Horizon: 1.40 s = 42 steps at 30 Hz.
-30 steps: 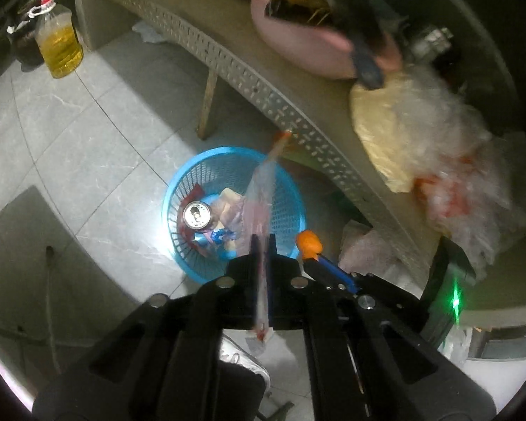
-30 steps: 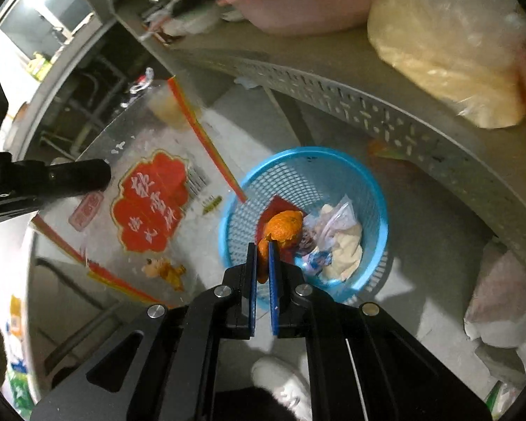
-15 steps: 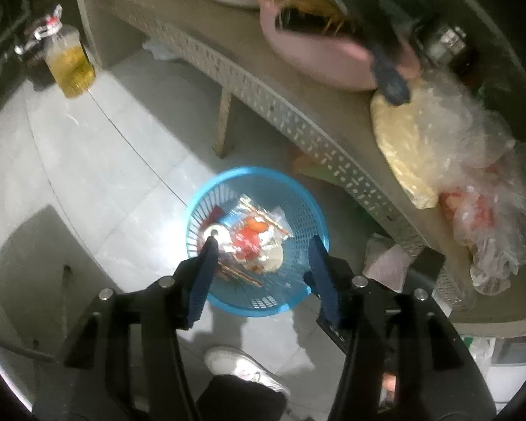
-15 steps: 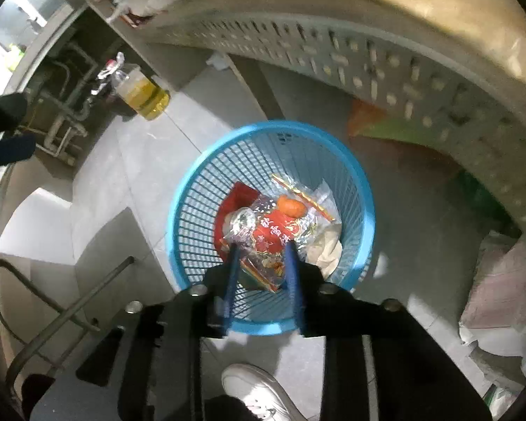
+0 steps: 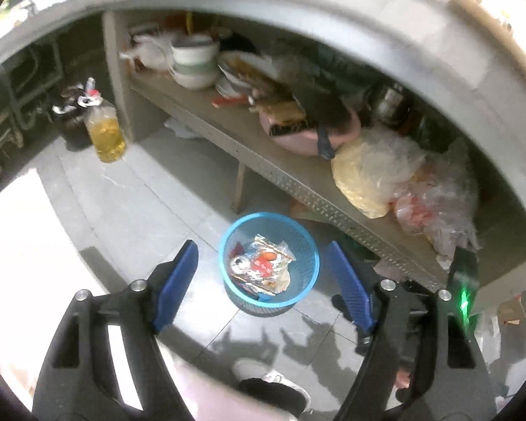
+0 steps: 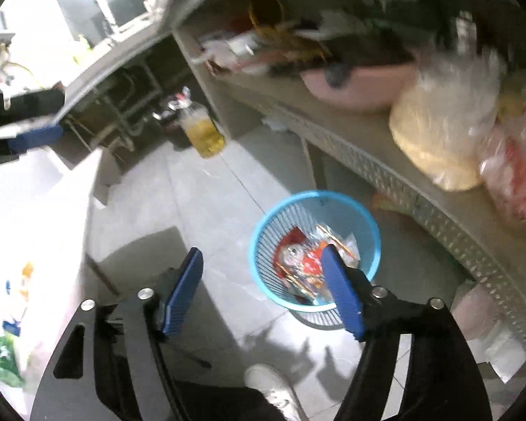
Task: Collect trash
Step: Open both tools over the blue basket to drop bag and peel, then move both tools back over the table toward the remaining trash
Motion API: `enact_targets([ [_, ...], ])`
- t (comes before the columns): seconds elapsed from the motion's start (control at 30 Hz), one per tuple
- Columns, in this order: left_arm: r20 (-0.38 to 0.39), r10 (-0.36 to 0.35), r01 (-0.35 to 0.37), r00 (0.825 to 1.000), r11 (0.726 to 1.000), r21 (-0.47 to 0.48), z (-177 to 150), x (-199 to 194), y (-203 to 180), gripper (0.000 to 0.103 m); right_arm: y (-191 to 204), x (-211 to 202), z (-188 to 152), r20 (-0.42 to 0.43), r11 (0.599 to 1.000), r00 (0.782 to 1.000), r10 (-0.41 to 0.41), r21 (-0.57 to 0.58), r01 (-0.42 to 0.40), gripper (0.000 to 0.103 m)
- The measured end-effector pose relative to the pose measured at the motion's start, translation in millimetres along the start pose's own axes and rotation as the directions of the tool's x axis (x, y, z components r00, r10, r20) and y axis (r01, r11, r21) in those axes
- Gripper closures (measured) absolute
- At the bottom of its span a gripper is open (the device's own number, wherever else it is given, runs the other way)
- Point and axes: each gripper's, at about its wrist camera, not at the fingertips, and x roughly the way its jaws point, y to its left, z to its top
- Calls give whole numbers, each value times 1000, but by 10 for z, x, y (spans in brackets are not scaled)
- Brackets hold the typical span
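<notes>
The left gripper [image 5: 263, 273] has its jaws spread wide and still opening, with nothing between the blue pads [image 5: 177, 280] — only the floor and the basket [image 5: 228, 242] show through the gap. The right gripper [image 6: 263, 287] is the same: jaws opening, pads bare, its right pad [image 6: 340, 291] merely overlapping the basket [image 6: 259, 245] in view, well above it and not touching.

The blue basket stands on the tiled floor just in front of a low shelf [image 5: 298, 189], and trash lies inside it: a crumpled red-and-clear wrapper [image 5: 263, 263], an orange scrap [image 5: 268, 255] on top, and a can [image 5: 238, 265] at the left.

Judging from empty jaws above a filled basket, the drop step looks done and both tools are free for another pickup. The next move calls for finding what else counts as trash. The shelf holds a pink basin [image 5: 298, 140], bowls [image 5: 193, 63] and plastic bags [image 5: 375, 172], and a bottle [image 5: 105, 133] of yellow liquid stands on the floor — none is clearly rubbish, and blur makes small litter hard to pick out. Any pick would need a gripper brought down over the item before closing.
</notes>
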Motion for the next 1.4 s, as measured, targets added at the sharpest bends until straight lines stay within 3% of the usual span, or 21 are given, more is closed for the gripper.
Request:
enact_targets([
  [0.17,120,32,-29,992,999,-22,-389,-862,220,20,454,-465,78,40,995,997,67,-75,-64,30],
  [0.37,169,205,-180,964,972,-148,-1066,-1625,763,19,1006,-814,90,10,971,980,198,-139,-195,22],
  [0.43,168,279,-241,945,946,-219,-1302,-1836,968,19,1241,-890,67,-8,957,972,236,-172,-233,21],
  [0.6,163,375,-302,913,888,-347,-1732,-2202,1279,19,1796,-843,-78,-93,915,949,301,-254,-315,20],
  [0.77,173,453,-358,875,844,-400,-2036,-2479,1380,19,2229,-732,-225,-175,866,928,330,-335,-371,20],
  [0.87,187,513,-397,838,807,-438,-2235,-2706,1432,19,2394,-664,-306,-217,847,912,349,-342,-406,20],
  [1.0,135,571,-438,810,741,-510,-2574,-2959,1571,19,2526,-546,-396,-277,828,877,394,-308,-469,20],
  [1.1,96,575,-426,813,698,-575,-2818,-3015,1666,19,2631,-402,-441,-333,815,852,405,-290,-501,20],
  [1.3,34,494,-352,869,665,-659,-3085,-2732,1845,19,2785,-238,-511,-403,805,819,408,-265,-531,20],
  [1.4,15,468,-335,884,655,-677,-3121,-2526,1949,19,2852,-213,-526,-427,793,803,415,-263,-550,20],
])
